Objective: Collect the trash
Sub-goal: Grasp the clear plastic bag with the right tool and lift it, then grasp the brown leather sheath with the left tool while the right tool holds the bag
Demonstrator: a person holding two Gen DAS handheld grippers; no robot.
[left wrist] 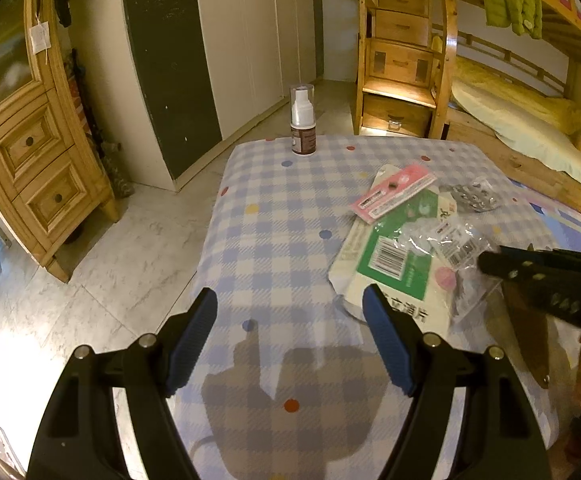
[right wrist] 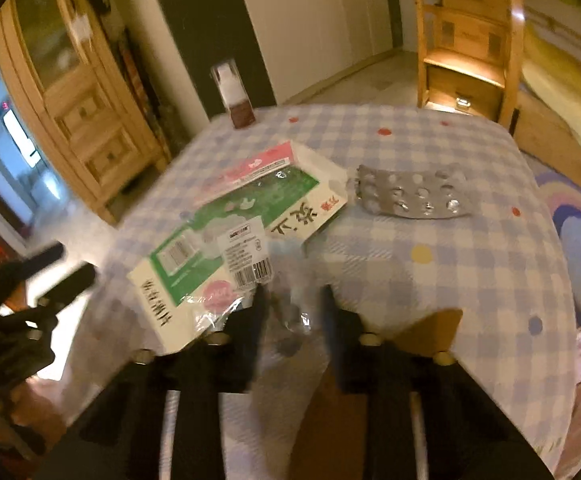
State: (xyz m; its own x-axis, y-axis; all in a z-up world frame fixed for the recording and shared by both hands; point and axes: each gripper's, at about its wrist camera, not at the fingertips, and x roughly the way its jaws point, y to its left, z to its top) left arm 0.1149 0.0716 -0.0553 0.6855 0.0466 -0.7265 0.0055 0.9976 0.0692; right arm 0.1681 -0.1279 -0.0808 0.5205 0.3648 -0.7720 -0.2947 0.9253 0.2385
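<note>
Right now the clear plastic wrapper (right wrist: 286, 304), crinkled and carrying a barcode label, lies at the near edge of the litter heap on the checked tablecloth (right wrist: 430, 272), partly over the flattened green-and-white carton (right wrist: 226, 224). The right gripper (right wrist: 290, 300) is down on it, jaws drawn narrow with film bunched between them; blur keeps me from telling whether the pads truly pinch it. A pink packet (left wrist: 394, 192) rests on the carton's far end, and a silver blister strip (right wrist: 410, 196) lies just right of the carton. Far off, near the cloth's far-left edge, stands a spray bottle (left wrist: 302, 124). The left gripper (left wrist: 290, 340) hovers over bare cloth to the left, jaws wide apart and empty.

The risk, as I judge it: slick film may slip free when lifted, or drag the carton along since they overlap, scattering the packet toward the table edge.
</note>
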